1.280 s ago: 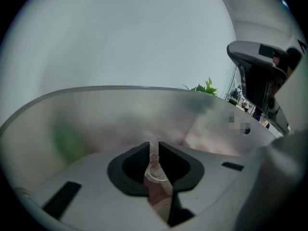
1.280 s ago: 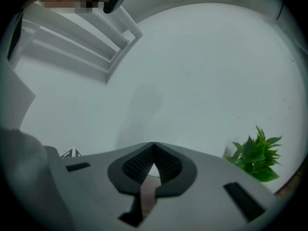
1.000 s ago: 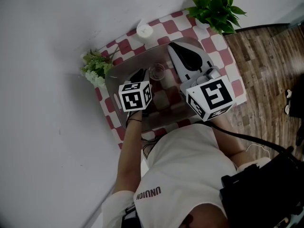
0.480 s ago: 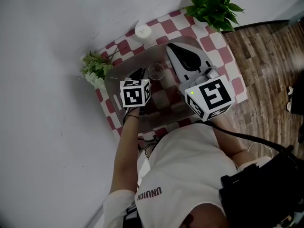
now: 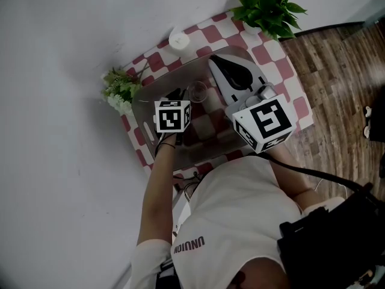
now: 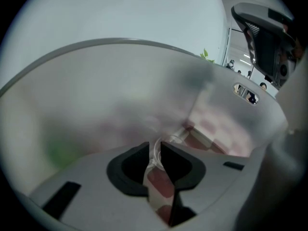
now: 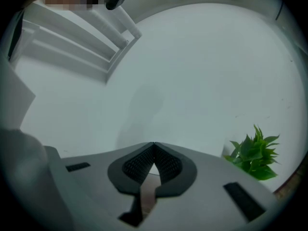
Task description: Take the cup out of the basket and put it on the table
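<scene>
Left gripper (image 6: 154, 150) pinched the cup (image 5: 198, 91) by its rim inside the basket (image 6: 120, 71). Right gripper (image 7: 154, 150) was pressed together, empty. A slow, vertical lift would best clear the wall.

Head view: your left gripper (image 5: 176, 94) hides its own jaws under its body. Left gripper view: the basket (image 6: 120, 81) wall is all blur, and the cup (image 6: 156, 154) is only a faint clear arc nipped between the jaws. Your right gripper (image 7: 154, 147) body covers the plant (image 7: 254, 153) base.
</scene>
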The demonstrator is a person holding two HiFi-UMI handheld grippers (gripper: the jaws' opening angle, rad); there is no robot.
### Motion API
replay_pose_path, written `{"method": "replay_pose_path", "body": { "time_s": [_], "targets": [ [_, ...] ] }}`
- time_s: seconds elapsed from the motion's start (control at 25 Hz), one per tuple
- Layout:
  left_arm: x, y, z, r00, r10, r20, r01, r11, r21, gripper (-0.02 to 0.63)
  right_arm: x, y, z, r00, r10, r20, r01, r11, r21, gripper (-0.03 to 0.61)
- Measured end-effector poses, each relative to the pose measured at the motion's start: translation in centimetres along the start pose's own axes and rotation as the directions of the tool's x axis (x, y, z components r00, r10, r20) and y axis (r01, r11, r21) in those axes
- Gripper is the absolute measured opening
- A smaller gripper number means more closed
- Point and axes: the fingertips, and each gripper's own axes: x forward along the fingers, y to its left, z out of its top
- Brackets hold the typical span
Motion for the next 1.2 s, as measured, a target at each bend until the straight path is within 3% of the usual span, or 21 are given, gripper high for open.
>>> {"method": "replay_pose_path", "body": {
  "time_s": [1.2],
  "targets": [
    [3.3,-0.5,-1.6,0.991,-0.072,-0.11,0.071,0.997,-0.01,0.081,0.5,-0.1,-0.5,1.0,-0.002,-0.022,0.002,1.0,-0.003,0.017]
  ]
}}
